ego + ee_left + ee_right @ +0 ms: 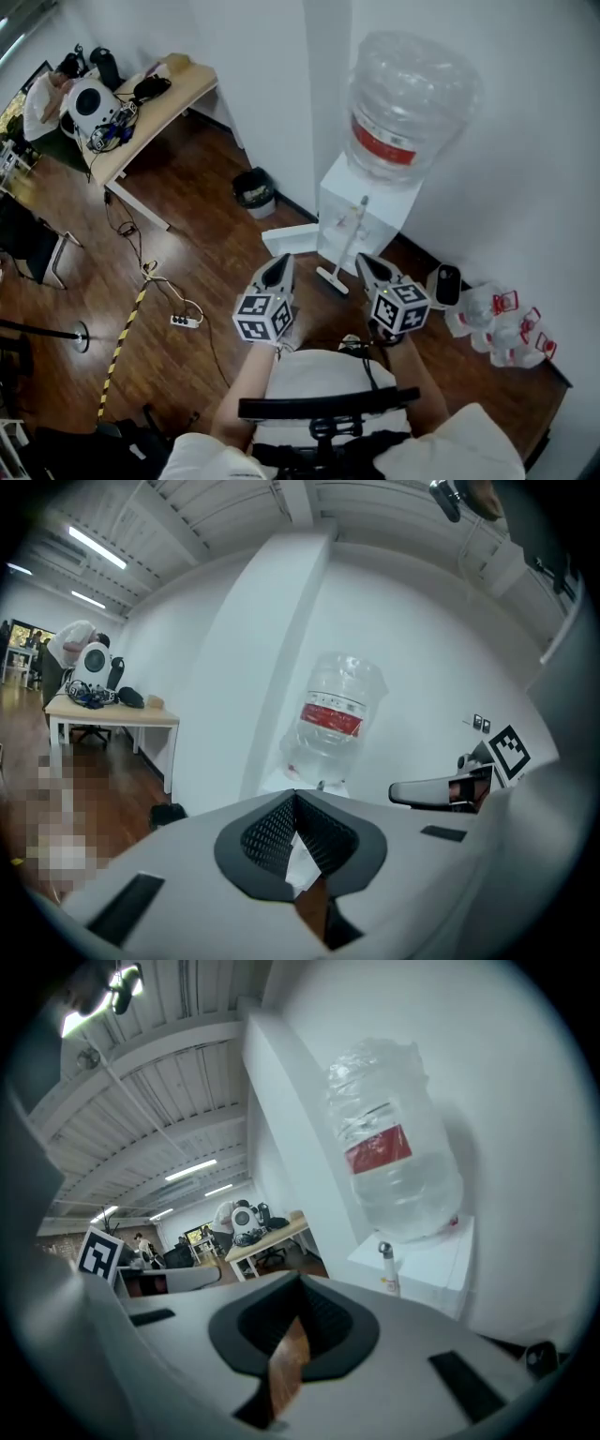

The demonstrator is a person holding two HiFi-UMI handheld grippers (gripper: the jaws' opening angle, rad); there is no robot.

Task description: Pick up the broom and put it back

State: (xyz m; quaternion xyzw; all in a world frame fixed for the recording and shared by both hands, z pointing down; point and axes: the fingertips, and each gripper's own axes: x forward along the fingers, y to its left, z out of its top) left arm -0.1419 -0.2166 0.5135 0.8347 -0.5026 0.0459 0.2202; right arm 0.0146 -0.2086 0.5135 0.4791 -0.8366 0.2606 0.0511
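Observation:
The broom [345, 246] has a white handle and a pale head, and it leans against the front of the white water dispenser [375, 202], head on the floor. A white dustpan [289, 239] lies just left of it. My left gripper [281, 262] hovers above the dustpan, shut with nothing in it. My right gripper [365, 260] hangs just right of the broom head, its jaws together and empty. In the right gripper view the handle's capped top [385, 1258] stands ahead of the gripper [300, 1283], under the big clear bottle [398, 1152]. The left gripper [295, 799] faces the same bottle [330, 719].
A black bin [253, 190] stands by the wall left of the dispenser. A wooden desk [169, 98] with gear and a seated person is at the far left. A power strip [184, 321] with cables and yellow-black tape [120, 349] lie on the floor. Plastic bottles [497, 323] cluster at the right wall.

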